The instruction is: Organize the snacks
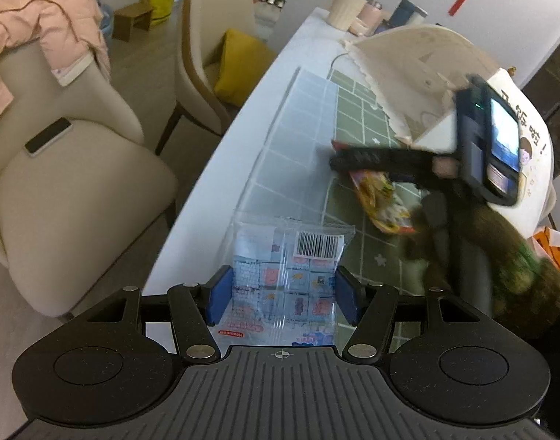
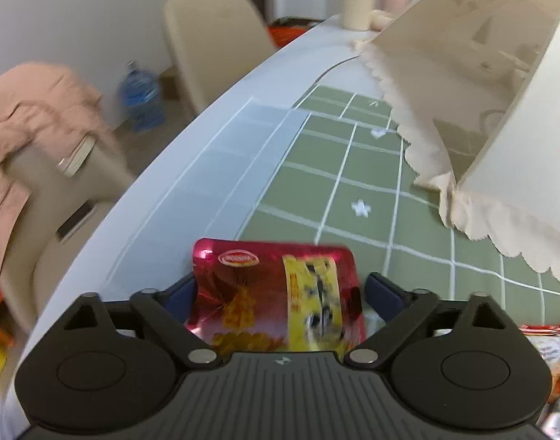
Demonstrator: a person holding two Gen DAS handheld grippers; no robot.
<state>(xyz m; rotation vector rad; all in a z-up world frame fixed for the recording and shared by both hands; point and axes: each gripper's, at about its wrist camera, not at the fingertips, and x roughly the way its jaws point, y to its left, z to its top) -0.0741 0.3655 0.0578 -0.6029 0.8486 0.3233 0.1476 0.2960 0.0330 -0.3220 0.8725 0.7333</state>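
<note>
My left gripper (image 1: 283, 293) is shut on a clear packet of blue-wrapped snacks (image 1: 291, 256) with a barcode label, held over the near edge of the white table (image 1: 221, 168). In the right wrist view, my right gripper (image 2: 280, 289) is shut on a shiny red and yellow snack packet (image 2: 272, 293), its left side crinkled against the pad. From the left wrist view the right gripper (image 1: 335, 159) shows side-on and blurred, with the red packet (image 1: 382, 198) tilted between its fingers above the green checked mat (image 1: 357, 117). A white paper bag (image 2: 482, 91) lies on its side, mouth open towards both grippers.
Beige chairs stand along the table's left side, one with a phone (image 1: 47, 135) on the seat and a pink coat (image 1: 30, 11) over its back. Cups (image 1: 344, 7) stand at the table's far end. More snack packets (image 2: 551, 366) lie at the lower right. A sleeved arm (image 1: 518, 275) holds the right gripper.
</note>
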